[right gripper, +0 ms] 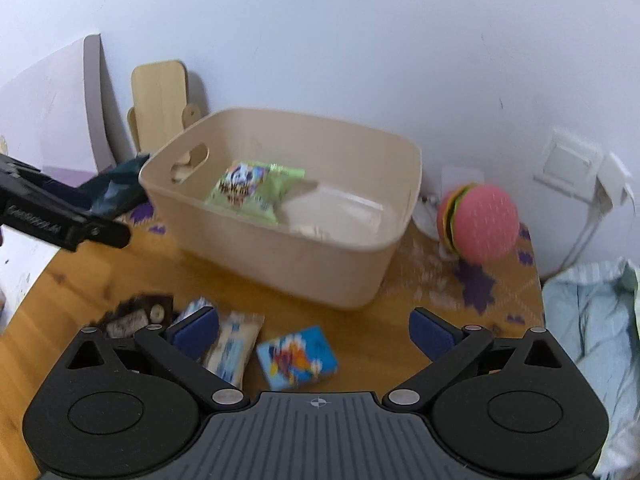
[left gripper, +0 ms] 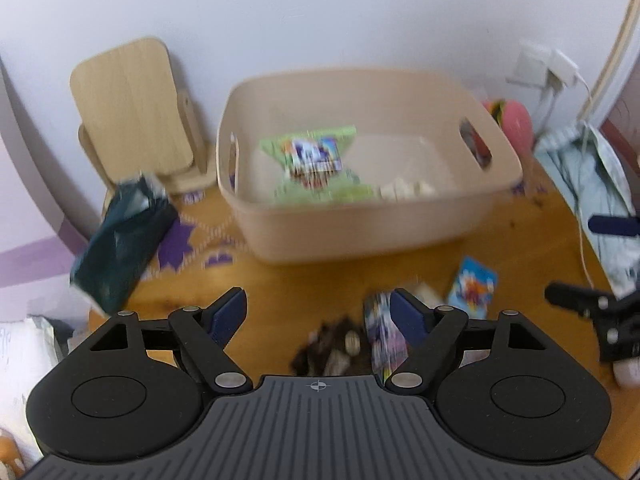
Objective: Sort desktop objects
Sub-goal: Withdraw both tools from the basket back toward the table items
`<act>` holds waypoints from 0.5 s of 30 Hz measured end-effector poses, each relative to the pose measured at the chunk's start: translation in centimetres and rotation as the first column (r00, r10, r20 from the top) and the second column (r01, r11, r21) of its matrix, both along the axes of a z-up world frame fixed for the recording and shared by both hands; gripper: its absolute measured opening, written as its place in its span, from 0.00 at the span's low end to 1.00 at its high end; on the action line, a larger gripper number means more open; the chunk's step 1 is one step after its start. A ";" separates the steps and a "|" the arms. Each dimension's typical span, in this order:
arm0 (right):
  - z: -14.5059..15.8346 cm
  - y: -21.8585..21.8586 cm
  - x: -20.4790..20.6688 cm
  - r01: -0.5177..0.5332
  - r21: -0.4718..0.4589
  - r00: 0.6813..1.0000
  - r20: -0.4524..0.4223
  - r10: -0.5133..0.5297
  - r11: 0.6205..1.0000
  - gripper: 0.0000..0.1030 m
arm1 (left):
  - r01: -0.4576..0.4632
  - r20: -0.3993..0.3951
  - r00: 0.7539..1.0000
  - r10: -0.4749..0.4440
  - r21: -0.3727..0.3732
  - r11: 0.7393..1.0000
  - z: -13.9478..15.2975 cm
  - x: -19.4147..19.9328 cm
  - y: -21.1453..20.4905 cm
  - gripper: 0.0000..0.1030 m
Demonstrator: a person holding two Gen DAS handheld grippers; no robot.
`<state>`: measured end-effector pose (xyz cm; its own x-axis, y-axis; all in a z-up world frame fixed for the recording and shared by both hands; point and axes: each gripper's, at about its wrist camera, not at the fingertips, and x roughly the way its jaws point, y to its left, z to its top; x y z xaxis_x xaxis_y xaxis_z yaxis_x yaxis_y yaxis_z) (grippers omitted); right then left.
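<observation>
A beige bin (left gripper: 360, 232) (right gripper: 288, 256) stands on the wooden table and holds a green snack packet (left gripper: 316, 160) (right gripper: 256, 188) and a clear bag (right gripper: 340, 208). My left gripper (left gripper: 320, 312) is open and empty above the table in front of the bin. Below it lie a dark furry item (left gripper: 332, 348) and a colourful packet (left gripper: 384, 336). My right gripper (right gripper: 316, 332) is open and empty over a blue card box (right gripper: 296, 356) (left gripper: 472, 284) and a pale wrapped snack (right gripper: 232, 348). The furry item (right gripper: 132, 316) shows at its left.
A dark green bag (left gripper: 120, 240) lies left of the bin, by a wooden stand (left gripper: 136, 108) (right gripper: 160, 96). A pink burger toy (right gripper: 480, 228) sits right of the bin. Light cloth (right gripper: 592, 320) lies at the right edge. A wall socket with a charger (right gripper: 580, 168) is behind.
</observation>
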<state>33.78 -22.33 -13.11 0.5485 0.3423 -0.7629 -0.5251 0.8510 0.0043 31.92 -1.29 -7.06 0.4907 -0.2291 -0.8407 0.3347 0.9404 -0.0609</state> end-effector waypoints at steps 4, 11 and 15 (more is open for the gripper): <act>-1.1 -0.9 -1.9 0.008 -0.014 0.999 -0.035 -0.008 1.000 1.00 | 0.037 -0.025 0.999 -0.037 0.016 0.999 -1.4 -2.7 0.6 0.78; -3.0 -2.2 -4.6 0.004 -0.046 0.996 -0.086 -0.008 0.999 1.00 | 0.111 -0.084 0.991 -0.107 0.040 0.993 -3.5 -6.7 1.5 0.78; -3.8 -2.7 -5.8 -0.003 -0.048 0.994 -0.108 -0.002 0.999 1.00 | 0.127 -0.140 0.983 -0.123 0.022 0.992 -4.7 -8.3 1.9 0.78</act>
<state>27.98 -25.03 -16.90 0.4623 0.3041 -0.8330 -0.5239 0.8516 0.0202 23.61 0.61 -11.80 0.3387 -0.2545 -0.9058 0.4398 0.8939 -0.0867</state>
